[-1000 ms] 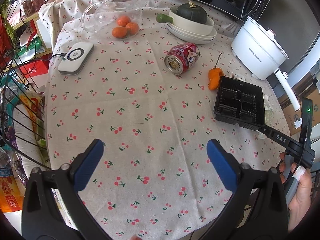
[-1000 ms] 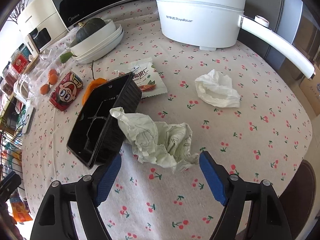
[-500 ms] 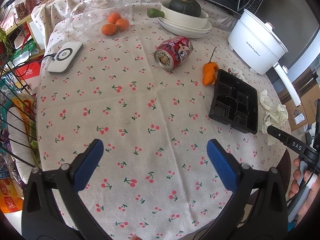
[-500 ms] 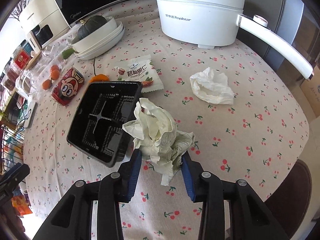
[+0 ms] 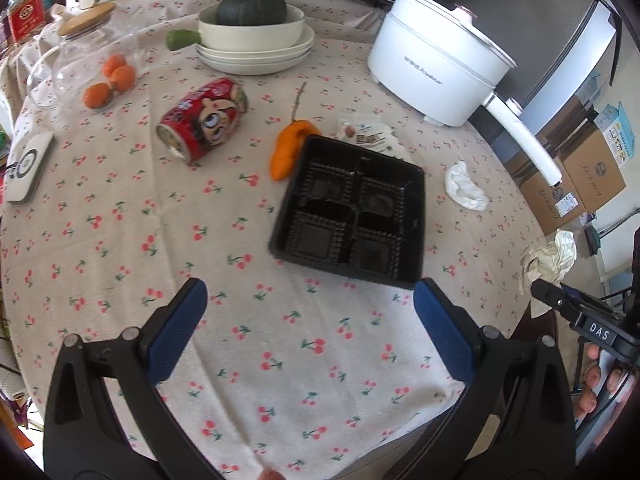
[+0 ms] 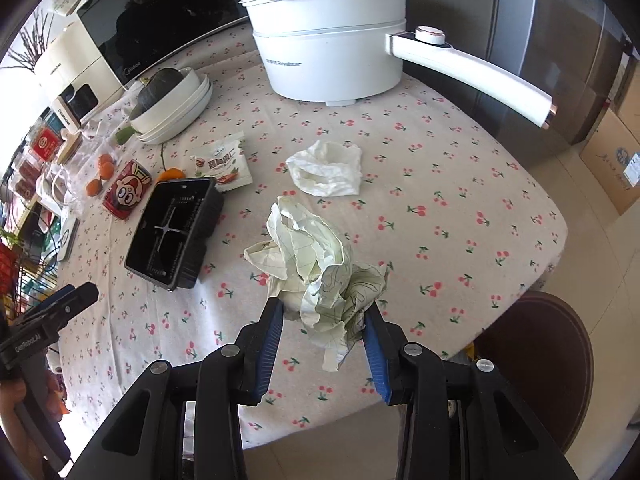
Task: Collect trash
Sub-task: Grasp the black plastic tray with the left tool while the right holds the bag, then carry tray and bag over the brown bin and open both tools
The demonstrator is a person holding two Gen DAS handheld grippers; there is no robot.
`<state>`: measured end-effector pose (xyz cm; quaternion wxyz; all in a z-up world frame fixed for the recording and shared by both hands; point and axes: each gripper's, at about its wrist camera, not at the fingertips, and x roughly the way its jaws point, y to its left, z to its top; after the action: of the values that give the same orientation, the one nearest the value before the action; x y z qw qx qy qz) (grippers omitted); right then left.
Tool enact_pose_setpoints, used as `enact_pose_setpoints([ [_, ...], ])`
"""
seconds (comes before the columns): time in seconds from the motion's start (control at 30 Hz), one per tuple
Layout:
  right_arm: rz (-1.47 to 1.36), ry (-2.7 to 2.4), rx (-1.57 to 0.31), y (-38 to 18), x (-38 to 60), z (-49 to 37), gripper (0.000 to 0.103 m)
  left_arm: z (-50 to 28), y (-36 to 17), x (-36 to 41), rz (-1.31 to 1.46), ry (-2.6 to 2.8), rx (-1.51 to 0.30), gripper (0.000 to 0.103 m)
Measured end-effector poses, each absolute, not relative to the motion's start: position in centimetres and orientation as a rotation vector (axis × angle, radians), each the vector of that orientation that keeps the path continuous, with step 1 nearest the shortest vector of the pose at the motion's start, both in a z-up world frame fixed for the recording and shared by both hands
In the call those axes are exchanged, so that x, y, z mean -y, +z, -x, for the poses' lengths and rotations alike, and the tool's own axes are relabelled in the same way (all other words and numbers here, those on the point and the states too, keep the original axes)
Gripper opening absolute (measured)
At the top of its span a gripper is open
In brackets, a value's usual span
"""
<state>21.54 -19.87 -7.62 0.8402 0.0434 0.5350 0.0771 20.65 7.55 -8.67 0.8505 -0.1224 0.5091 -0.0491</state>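
Crumpled pale-green paper [image 6: 320,268], creased and printed with thin dark lines, sits clamped between the blue pads of my right gripper [image 6: 322,318], lifted above the near edge of the cherry-print tablecloth [image 6: 440,184].

My left gripper [image 5: 310,300] hangs with its jaws wide apart and nothing between them, just short of one black compartment tray [image 5: 352,216]. I count one more wad, a white tissue [image 6: 326,168], lying beyond the held paper; one snack packet [image 6: 224,166] beside the tray; one red can [image 5: 204,118] on its side; one orange pepper [image 5: 288,148]; three small oranges [image 5: 110,80] under glass; one white electric pot [image 6: 328,46].
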Motion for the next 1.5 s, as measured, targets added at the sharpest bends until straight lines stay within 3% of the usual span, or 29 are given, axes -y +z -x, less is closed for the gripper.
enact_pose_setpoints([
  [0.43,-0.181,0.110,-1.142,-7.6,27.0,-20.2,0.042,-24.8,-12.7,-0.9,0.179,-0.103,-1.133,0.081],
  [0.57,-0.200,0.099,-1.146,-7.7,28.2,-19.9,0.042,-24.9,-13.3,-0.9,0.180,-0.076,-1.135,0.064],
  [1.07,-0.193,0.127,-1.111,-6.5,29.3,-17.3,0.042,-20.4,-9.5,1.4,0.185,-0.209,-1.095,0.063],
  [1.5,-0.230,0.070,-1.076,-6.0,34.6,-12.2,0.043,-15.7,-8.2,11.4,0.104,-0.459,-1.092,0.063],
])
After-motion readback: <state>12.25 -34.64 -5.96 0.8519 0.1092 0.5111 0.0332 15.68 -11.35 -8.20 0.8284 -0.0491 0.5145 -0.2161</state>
